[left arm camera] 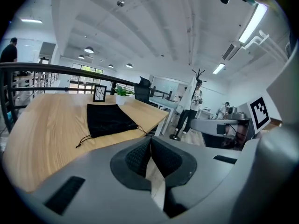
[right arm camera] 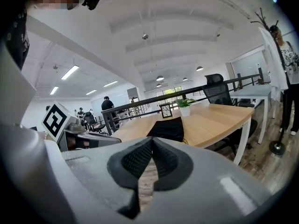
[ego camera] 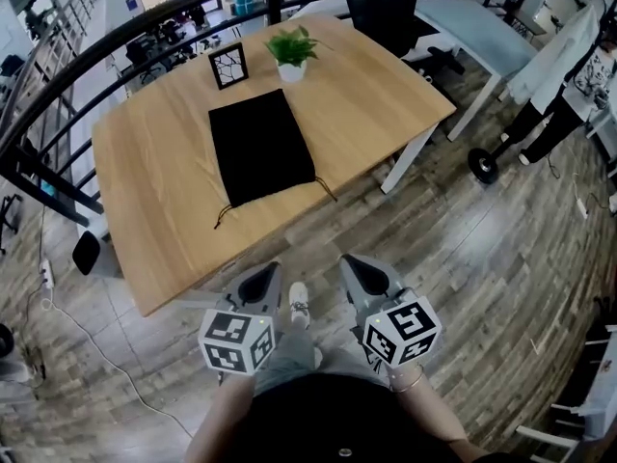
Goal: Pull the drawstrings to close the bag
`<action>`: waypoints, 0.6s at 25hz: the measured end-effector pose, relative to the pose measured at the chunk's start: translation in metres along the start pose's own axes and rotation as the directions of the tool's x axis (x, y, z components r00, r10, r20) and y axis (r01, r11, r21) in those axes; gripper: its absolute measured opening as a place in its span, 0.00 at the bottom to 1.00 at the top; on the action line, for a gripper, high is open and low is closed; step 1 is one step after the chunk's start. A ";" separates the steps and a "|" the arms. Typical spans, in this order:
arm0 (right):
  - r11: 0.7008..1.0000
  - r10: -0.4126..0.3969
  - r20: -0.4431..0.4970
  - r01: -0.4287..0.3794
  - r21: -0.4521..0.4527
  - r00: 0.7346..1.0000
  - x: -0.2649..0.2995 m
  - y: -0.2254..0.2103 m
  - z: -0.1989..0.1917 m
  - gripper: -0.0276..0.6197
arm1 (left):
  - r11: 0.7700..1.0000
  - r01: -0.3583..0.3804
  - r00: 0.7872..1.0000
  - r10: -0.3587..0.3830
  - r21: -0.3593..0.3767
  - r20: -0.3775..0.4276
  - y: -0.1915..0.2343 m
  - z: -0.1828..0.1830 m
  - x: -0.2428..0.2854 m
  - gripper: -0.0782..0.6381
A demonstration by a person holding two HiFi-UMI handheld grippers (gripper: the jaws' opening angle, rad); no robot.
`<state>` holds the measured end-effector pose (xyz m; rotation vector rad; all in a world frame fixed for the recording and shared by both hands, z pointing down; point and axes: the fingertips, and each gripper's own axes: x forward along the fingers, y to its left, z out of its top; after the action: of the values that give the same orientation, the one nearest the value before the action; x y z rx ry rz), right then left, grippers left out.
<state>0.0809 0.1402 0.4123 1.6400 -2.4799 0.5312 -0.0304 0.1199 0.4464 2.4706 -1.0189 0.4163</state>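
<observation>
A flat black drawstring bag (ego camera: 260,146) lies on the wooden table (ego camera: 164,191), its mouth toward the near edge. One dark drawstring (ego camera: 224,217) trails off its near left corner, another (ego camera: 326,189) off its near right corner. The bag (left arm camera: 108,119) shows in the left gripper view and, smaller (right arm camera: 167,129), in the right gripper view. My left gripper (ego camera: 266,275) and right gripper (ego camera: 359,265) hover over the floor short of the table edge. Both are shut with nothing between the pads.
A framed picture (ego camera: 228,65) and a small potted plant (ego camera: 291,53) stand behind the bag. A black railing (ego camera: 145,27) arcs past the table's far side. An office chair (ego camera: 381,8) and a second table (ego camera: 482,32) are at the back right, where a person (ego camera: 564,70) stands.
</observation>
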 end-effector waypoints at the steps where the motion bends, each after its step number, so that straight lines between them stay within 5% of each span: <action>1: 1.000 0.008 -0.007 -0.008 -0.003 1.000 0.012 -0.004 0.003 0.04 | 1.000 -0.005 1.000 0.005 -0.003 0.002 0.008 0.006 0.007 0.13; 15: 0.999 0.014 -0.063 -0.017 -0.042 0.998 0.152 -0.051 0.058 0.04 | 0.998 0.007 1.000 -0.005 -0.068 0.027 0.105 0.084 0.095 0.13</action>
<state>0.0712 -0.0297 0.4134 1.5656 -2.4438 0.5192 -0.0322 -0.0453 0.4434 2.4237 -1.0193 0.3422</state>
